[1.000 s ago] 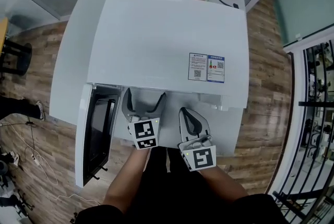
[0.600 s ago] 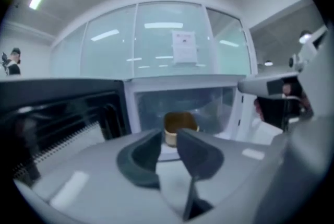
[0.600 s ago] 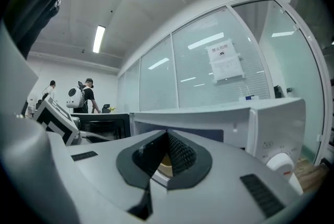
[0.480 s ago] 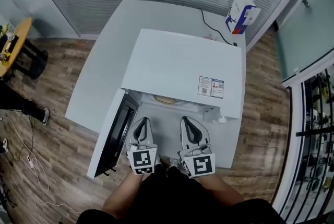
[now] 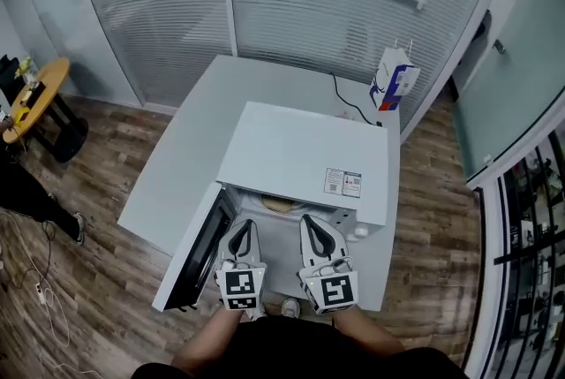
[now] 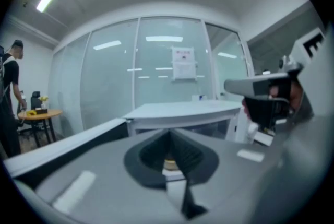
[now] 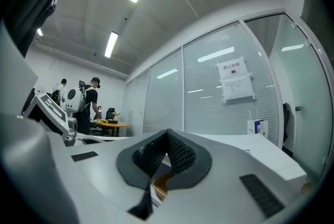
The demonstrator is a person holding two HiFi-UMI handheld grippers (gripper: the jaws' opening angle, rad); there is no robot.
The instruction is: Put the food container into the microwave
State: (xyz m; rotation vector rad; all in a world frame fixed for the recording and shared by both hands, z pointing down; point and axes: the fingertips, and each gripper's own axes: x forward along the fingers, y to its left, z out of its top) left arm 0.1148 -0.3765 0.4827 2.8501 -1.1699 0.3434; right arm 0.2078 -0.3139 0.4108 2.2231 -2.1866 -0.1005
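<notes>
The white microwave (image 5: 300,156) stands on a white table (image 5: 181,165) with its door (image 5: 199,249) swung open to the left. Inside the cavity sits the food container (image 5: 276,204), tan food showing in it. My left gripper (image 5: 242,225) and right gripper (image 5: 309,221) are side by side just in front of the opening, both shut and holding nothing. In the left gripper view the jaws (image 6: 169,134) meet, with a sliver of the container (image 6: 169,164) behind them. The right gripper (image 7: 168,133) is shut too.
A white and blue paper bag (image 5: 393,86) stands at the table's far right corner, with a black cable (image 5: 349,103) running behind the microwave. Glass partition walls ring the table. A round yellow side table (image 5: 35,94) is at far left; a person's leg (image 5: 31,200) is nearby.
The left gripper, open at the microwave's mouth a second ago, has shut. Both grippers have drawn back from the opening, and the head view has pulled away and shows more of the room.
</notes>
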